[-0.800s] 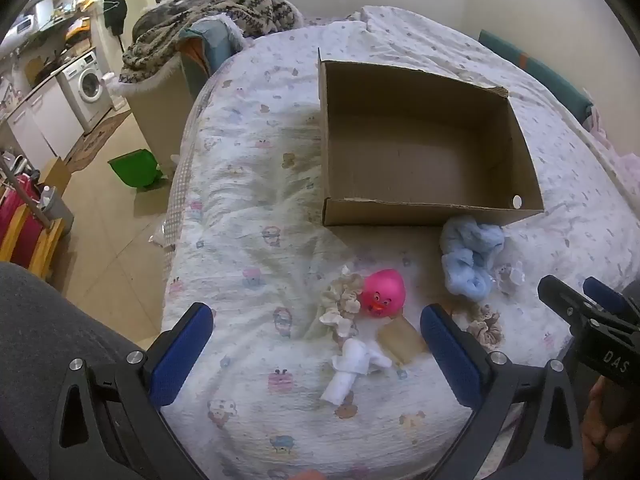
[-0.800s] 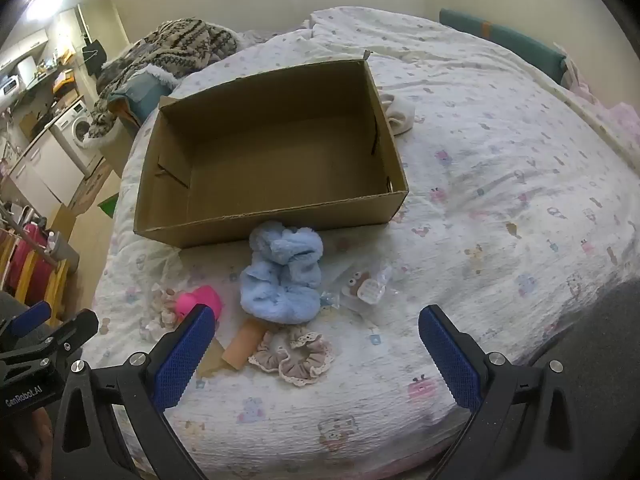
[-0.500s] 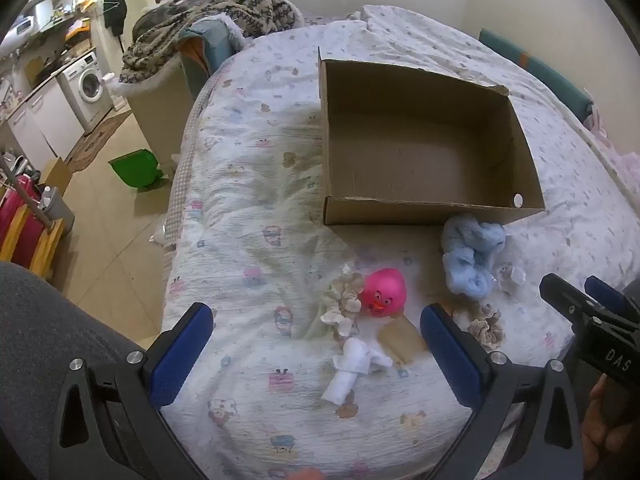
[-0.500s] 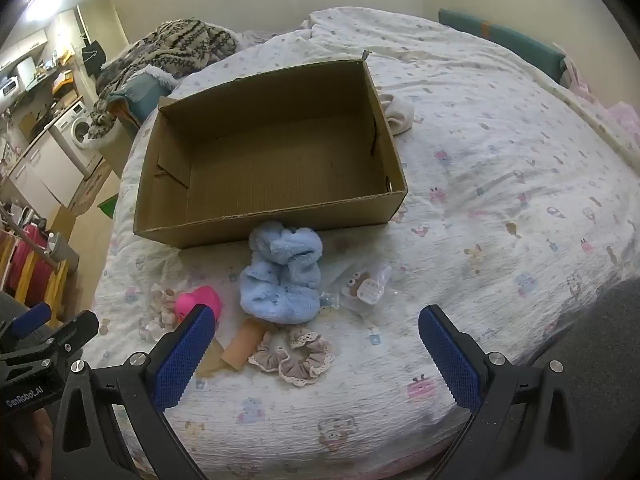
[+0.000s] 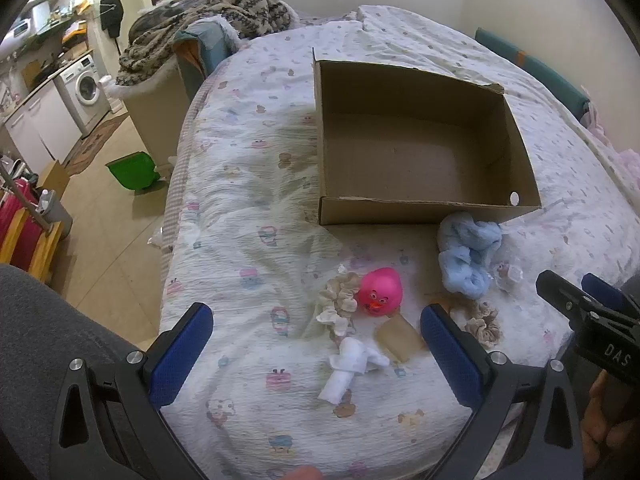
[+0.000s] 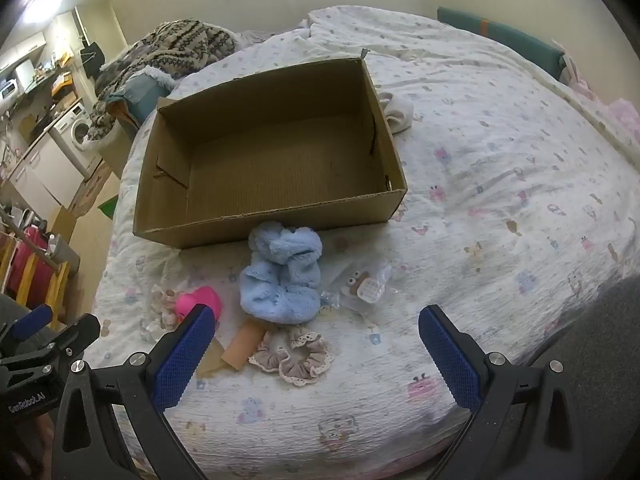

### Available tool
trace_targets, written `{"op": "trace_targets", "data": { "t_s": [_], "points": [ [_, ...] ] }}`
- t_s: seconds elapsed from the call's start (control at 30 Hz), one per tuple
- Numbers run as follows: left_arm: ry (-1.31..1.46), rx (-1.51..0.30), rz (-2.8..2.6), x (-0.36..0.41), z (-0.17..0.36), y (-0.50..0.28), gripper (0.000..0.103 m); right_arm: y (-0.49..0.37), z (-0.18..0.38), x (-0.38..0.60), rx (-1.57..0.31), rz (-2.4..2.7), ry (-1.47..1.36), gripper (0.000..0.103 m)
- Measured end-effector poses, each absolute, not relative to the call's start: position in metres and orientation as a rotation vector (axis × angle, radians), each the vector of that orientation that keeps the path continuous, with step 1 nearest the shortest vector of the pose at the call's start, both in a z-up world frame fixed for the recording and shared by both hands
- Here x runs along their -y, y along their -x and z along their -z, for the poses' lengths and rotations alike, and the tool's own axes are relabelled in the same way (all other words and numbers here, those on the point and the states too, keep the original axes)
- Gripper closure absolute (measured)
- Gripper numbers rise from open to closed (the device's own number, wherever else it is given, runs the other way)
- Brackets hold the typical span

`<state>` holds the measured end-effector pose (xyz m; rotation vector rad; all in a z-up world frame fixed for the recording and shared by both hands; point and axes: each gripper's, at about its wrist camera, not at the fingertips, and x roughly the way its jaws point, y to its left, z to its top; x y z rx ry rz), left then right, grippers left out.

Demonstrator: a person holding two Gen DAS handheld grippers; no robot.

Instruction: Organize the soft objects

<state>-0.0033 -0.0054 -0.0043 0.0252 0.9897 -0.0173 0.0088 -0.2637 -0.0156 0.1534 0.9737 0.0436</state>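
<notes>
An empty cardboard box (image 5: 424, 208) (image 6: 280, 222) lies on the bed. In front of it lie a fluffy blue cloth (image 5: 466, 254) (image 6: 284, 276), a pink rubber duck (image 5: 380, 291) (image 6: 200, 300), a cream scrunchie (image 5: 338, 300), a white rolled cloth (image 5: 352, 368), a tan sponge (image 5: 400, 338) (image 6: 244, 344), a beige lace scrunchie (image 6: 296, 356) (image 5: 484, 324) and a small packet (image 6: 362, 286). My left gripper (image 5: 316, 344) is open above the bed's near edge, short of the white cloth. My right gripper (image 6: 316, 344) is open, near the lace scrunchie.
The bed (image 5: 248, 208) has a patterned white cover. A white cloth (image 6: 398, 114) lies behind the box's right side. A knitted blanket (image 5: 208, 16) is piled on a chair left of the bed. A green bin (image 5: 134, 170) stands on the floor.
Both views have barely shifted. Nothing on the bed has moved and both grippers stay open.
</notes>
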Motion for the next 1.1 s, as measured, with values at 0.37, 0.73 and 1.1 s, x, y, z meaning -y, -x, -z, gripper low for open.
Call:
{"op": "trace_targets", "data": {
  "t_s": [0.37,0.73,1.1],
  "points": [
    [-0.03,-0.99,0.023,0.0061,0.0007,0.002,0.0,-0.0091,0.0157,0.2644,-0.975,-0.044,-0.156,0.0],
    [-0.029,-0.99,0.023,0.0066,0.0004,0.002,0.0,-0.0093,0.0157,0.2643,-0.975,-0.045,-0.157,0.0],
    [-0.03,-0.988,0.022,0.0073,0.0005,0.0021,0.0,-0.0095,0.0157,0.2645,-0.975,-0.045,-0.159,0.0]
  ]
}}
